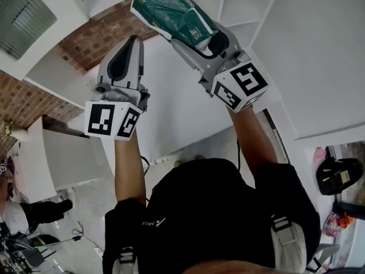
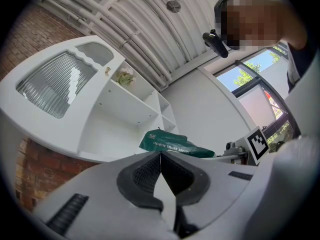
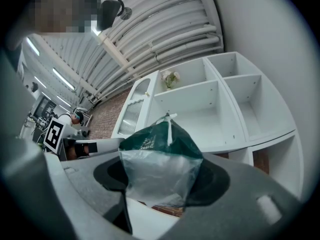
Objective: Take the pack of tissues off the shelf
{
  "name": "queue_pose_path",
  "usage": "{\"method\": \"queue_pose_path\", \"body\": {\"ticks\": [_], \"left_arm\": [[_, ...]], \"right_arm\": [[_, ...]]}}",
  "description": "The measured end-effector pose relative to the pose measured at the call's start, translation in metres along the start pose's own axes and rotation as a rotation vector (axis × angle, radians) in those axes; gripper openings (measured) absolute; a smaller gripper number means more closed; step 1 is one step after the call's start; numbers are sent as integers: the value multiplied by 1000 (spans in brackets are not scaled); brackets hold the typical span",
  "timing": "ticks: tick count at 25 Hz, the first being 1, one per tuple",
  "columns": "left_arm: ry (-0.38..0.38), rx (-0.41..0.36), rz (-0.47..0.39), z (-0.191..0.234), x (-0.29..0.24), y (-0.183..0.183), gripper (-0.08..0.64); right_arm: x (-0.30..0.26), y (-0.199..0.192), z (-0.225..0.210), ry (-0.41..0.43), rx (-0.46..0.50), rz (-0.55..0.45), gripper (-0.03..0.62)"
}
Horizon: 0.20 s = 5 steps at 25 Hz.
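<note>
- Two grippers are raised toward the white shelf [image 3: 200, 116], and only the right gripper [image 1: 197, 36] carries anything.
- Its jaws stand partly apart and pinch the clear plastic end of the green pack of tissues [image 1: 165, 10]. The rest of the pack sticks out past the jaw tips, toward the shelf.
- The left gripper [image 2: 160, 159] has its jaws pressed together with nothing between them. It hangs just beside the right one, apart from the pack.
- The pack seems to be held in front of the open compartments rather than lying on a board. Whether its far end touches the shelf cannot be told.
- The step in hand looks like drawing the pack out and away, so the task seems nearly done.
- The grip needs to be firm. It is on soft wrapping at one end, and the pack's weight hangs ahead of the jaws, so the pack could sag or slip.
- A slow, level pull straight back toward the body would keep the far end from catching a shelf edge or divider.
- The empty left gripper could come under the free end if the pack droops.
</note>
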<state>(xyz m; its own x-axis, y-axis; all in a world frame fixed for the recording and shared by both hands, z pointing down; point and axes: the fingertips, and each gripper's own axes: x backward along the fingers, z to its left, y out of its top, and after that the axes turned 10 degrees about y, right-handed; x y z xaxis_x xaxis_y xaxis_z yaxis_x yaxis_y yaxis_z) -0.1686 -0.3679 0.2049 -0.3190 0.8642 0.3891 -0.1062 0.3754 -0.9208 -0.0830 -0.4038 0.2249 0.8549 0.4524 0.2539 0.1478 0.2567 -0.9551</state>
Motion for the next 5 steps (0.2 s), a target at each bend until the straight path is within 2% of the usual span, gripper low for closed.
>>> {"method": "queue_pose_path", "body": {"ticks": [5], "left_arm": [[-1, 3, 0, 1, -1, 0, 0]], "right_arm": [[-1, -1, 0, -1, -5, 0, 302]]}}
